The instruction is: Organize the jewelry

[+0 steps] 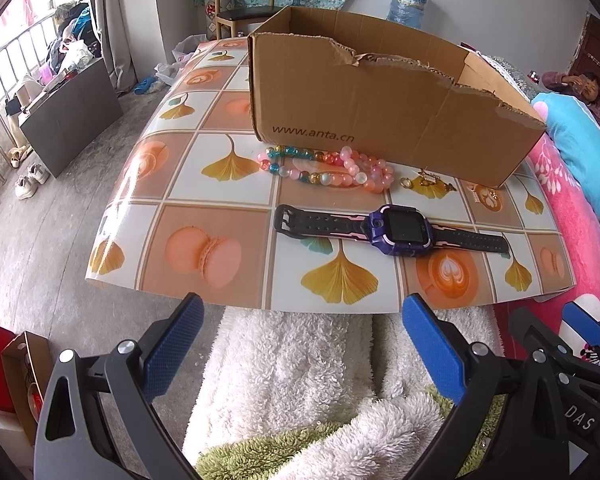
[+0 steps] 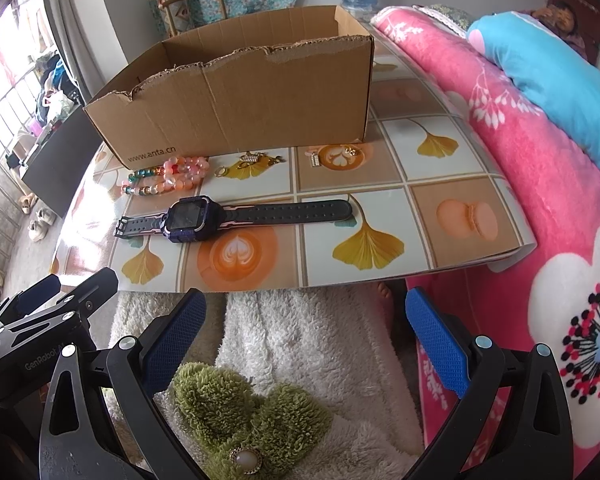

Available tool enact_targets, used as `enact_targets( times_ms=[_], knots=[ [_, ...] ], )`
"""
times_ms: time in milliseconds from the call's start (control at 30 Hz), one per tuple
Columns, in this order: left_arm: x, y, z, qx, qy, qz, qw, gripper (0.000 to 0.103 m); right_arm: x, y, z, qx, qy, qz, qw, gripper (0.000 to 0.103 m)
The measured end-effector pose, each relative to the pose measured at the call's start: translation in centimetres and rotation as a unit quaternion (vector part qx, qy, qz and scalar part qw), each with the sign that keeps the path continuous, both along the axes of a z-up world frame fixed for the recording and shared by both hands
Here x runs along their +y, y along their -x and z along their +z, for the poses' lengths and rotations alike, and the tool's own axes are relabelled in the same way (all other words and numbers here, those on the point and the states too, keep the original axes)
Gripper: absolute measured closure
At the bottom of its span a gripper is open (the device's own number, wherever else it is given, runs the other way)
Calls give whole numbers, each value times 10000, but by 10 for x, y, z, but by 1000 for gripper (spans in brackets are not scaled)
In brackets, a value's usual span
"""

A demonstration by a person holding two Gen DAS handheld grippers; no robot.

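A purple smartwatch (image 1: 396,230) with a black strap lies flat on the patterned table (image 1: 203,216); it also shows in the right wrist view (image 2: 191,218). Behind it lie pink and teal bead bracelets (image 1: 332,168) (image 2: 167,176) and small gold charms (image 1: 426,180) (image 2: 251,160), with more gold pieces (image 2: 332,156) to the right. An open cardboard box (image 1: 380,108) (image 2: 239,104) stands behind them. My left gripper (image 1: 300,316) and right gripper (image 2: 304,304) are both open and empty, held below the table's near edge.
A pink flowered blanket (image 2: 540,200) and blue pillow (image 2: 548,80) lie on the right. A white fleecy garment (image 1: 300,360) with green trim (image 2: 235,412) is under the grippers. A chair (image 1: 243,8), water jug (image 1: 408,0) and shoes (image 1: 31,180) are around the table.
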State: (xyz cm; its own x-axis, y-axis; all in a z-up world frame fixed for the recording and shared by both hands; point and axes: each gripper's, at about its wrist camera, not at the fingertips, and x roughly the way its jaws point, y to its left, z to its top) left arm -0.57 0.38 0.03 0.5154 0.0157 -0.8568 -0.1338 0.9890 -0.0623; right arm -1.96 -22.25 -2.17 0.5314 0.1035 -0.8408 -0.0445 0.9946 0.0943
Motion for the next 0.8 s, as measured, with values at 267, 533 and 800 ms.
enact_targets(
  times_ms=[267, 533, 800],
  knots=[
    [3, -8, -7, 79, -25, 64, 9999, 6, 0, -7, -5, 80, 86, -39, 9999, 7],
    [16, -18, -16, 62, -149, 90, 9998, 6, -8, -21, -10, 44, 220, -127, 9997, 7],
    [31, -32, -18, -348, -340, -212, 9986, 6, -26, -37, -6, -382, 291, 129, 9988, 7]
  ],
)
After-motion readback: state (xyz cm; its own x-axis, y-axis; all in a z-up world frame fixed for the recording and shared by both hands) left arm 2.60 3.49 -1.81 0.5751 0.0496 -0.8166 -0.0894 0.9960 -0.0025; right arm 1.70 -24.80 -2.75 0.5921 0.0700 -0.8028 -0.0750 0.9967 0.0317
